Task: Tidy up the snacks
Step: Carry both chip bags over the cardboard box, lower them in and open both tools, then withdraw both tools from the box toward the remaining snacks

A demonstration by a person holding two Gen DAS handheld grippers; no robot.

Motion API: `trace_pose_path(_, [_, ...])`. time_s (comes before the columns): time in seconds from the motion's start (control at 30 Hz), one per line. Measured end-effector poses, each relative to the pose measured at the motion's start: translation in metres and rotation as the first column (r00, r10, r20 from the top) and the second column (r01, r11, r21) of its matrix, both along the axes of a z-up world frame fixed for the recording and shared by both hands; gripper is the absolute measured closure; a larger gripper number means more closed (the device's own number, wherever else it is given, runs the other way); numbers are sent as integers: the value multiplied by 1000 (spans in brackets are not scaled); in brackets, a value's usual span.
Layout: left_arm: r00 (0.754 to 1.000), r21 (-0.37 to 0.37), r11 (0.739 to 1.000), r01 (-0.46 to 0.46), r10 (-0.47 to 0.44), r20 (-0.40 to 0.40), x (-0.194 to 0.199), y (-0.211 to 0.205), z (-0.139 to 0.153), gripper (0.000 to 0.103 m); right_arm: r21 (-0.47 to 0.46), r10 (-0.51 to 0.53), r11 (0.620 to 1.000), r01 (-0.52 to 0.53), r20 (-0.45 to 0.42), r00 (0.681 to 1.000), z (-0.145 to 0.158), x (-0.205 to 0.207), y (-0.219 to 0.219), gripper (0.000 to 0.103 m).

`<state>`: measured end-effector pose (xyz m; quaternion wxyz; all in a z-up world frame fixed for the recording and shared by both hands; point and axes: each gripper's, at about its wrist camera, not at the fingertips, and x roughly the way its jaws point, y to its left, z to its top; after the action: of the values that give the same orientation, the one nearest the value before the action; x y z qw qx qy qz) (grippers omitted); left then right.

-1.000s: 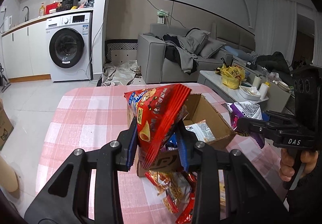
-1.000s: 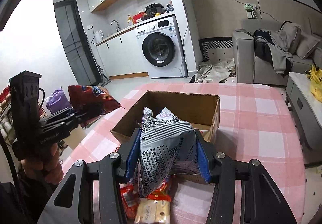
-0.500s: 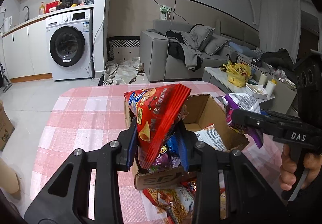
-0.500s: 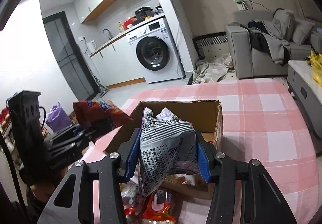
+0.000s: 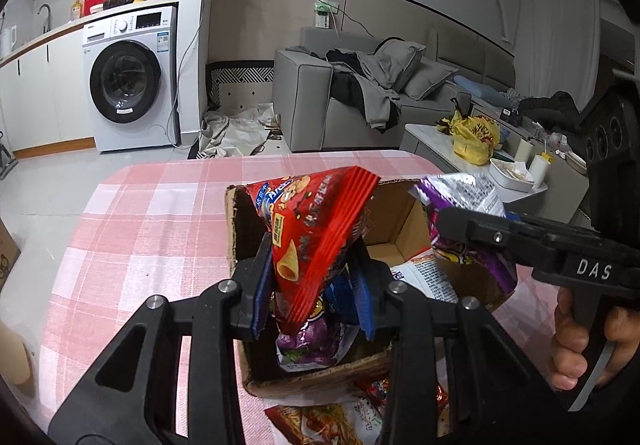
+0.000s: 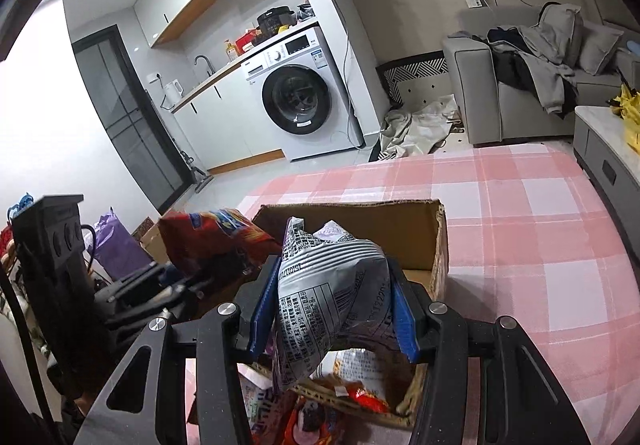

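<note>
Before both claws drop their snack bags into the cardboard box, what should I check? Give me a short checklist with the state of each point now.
1. Left claw holds the red snack bag firmly: ok, both pads press on it.
2. Right claw holds the grey printed bag firmly: ok.
3. Red snack bag is over the cardboard box opening: ok, its lower tip hangs above the packets inside.
4. Grey printed bag is over the box: ok in the right wrist view.
5. Room left inside the box: cannot tell; packets lie at the near end, bare cardboard shows at the far end.
6. Loose packets outside on the tablecloth: not ok, several wait beside the box.
</note>
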<state>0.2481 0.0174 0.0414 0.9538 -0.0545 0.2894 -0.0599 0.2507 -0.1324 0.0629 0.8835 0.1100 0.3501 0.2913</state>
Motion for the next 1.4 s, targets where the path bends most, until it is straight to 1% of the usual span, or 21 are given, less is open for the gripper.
trace_pose_path(0.1, [1000,3,1000,-2,2,-8,9,-1,-5,71,-1,-4,1000,4,-3,1000,-1,6,3,52])
trace_pose_path(0.23, [1000,1,1000,-13,13,-12,17,0,-11,71,-14,-12,1000,11,-32,999,-7,14,8,52])
trace_pose_path(0.37, [1000,10,1000,-15,16,-27,22,-1,-19,71,-19,-24,1000,23,-37,999,-10,19,11,50])
trace_pose_path(0.47, [999,8,1000,-14,14,-44,26,-2,-21,71,-14,-40,999,39,-30,999,-7,19,10,47])
trace_pose_path(0.53, [999,8,1000,-8,8,-44,25,-1,-21,71,-14,-39,999,38,-10,999,-3,15,8,40])
trace_pose_path(0.6, [999,12,1000,-6,7,-40,21,0,-19,67,-24,-49,998,50,15,999,2,9,5,30])
trace_pose_path(0.63, [999,14,1000,-8,8,-40,17,0,-18,59,-31,-52,998,53,27,998,4,7,3,28])
trace_pose_path(0.67, [999,13,1000,-7,7,-38,14,1,-16,48,-37,-49,998,50,38,998,6,3,0,22])
trace_pose_path(0.7, [999,9,1000,-5,5,-32,10,2,-15,42,-41,-45,998,47,41,998,8,0,-2,13])
trace_pose_path(0.73, [1000,10,1000,-6,7,-29,5,2,-13,30,-48,-36,998,38,37,999,9,-4,-5,9])
trace_pose_path(0.77, [1000,14,1000,-9,9,-26,1,2,-11,22,-47,-36,998,37,37,999,10,-8,-7,6])
trace_pose_path(0.8, [1000,18,1000,-11,11,-23,-5,2,-10,21,-47,-35,998,37,37,999,11,-11,-10,2])
trace_pose_path(0.83, [1000,18,1000,-12,12,-21,-11,3,-7,20,-49,-35,998,36,35,999,11,-14,-13,1])
trace_pose_path(0.9, [999,11,999,-32,32,-25,-22,6,-4,10,-64,-38,997,40,27,999,11,-20,-18,1])
trace_pose_path(0.93, [999,9,999,-43,43,-24,-29,9,-2,1,-75,-38,996,40,23,999,10,-24,-20,1])
trace_pose_path(1.03, [998,5,998,-66,66,0,-48,16,6,1,-102,-34,994,36,25,999,9,-37,-25,0])
trace_pose_path(1.13, [997,10,997,-73,73,-1,-67,22,9,1,-124,-17,992,22,41,999,8,-52,-27,0])
trace_pose_path(1.3, [998,24,998,-63,63,-15,-101,28,5,1,-172,-6,985,10,26,1000,-1,-70,-27,0])
trace_pose_path(1.4, [997,50,996,-67,68,-24,-116,28,-1,1,-193,4,981,0,18,1000,-9,-80,-26,0])
